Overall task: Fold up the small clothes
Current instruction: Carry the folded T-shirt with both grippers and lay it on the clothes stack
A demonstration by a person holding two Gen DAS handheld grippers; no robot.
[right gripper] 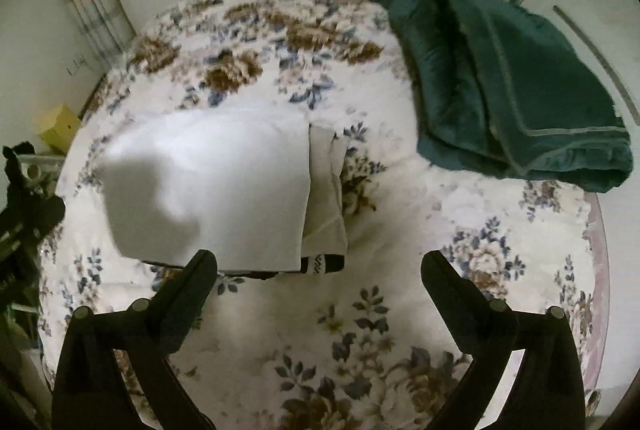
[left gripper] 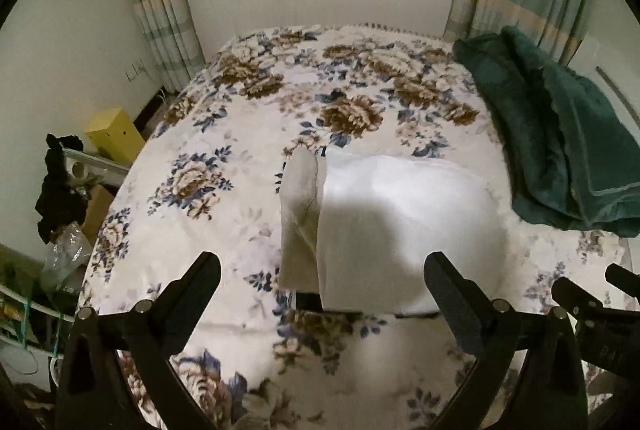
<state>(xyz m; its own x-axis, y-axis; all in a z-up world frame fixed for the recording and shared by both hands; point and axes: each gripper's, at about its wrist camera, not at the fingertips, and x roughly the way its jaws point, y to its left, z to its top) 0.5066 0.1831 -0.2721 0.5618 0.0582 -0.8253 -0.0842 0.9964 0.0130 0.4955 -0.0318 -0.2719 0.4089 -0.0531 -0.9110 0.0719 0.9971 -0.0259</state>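
Both claws, left (left gripper: 322, 272) and right (right gripper: 319, 270), spread, empty, above bed (left gripper: 224, 197); folded white cloth (left gripper: 404, 226) mid-bed, green blanket (left gripper: 560, 149) at right edge

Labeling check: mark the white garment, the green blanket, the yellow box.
white garment (right gripper: 224, 185), right wrist view, middle of top panel
green blanket (right gripper: 516, 85), right wrist view, top fold
yellow box (left gripper: 114, 133), left wrist view, side face

**Folded white garment on the bed**

A white garment (left gripper: 404, 230) (right gripper: 212, 185) lies folded into a smooth rectangle on the floral bedspread. A beige folded piece (left gripper: 299, 218) (right gripper: 325, 205) pokes out along one side, touching it. A dark patterned band (right gripper: 323, 264) peeks from under the near edge
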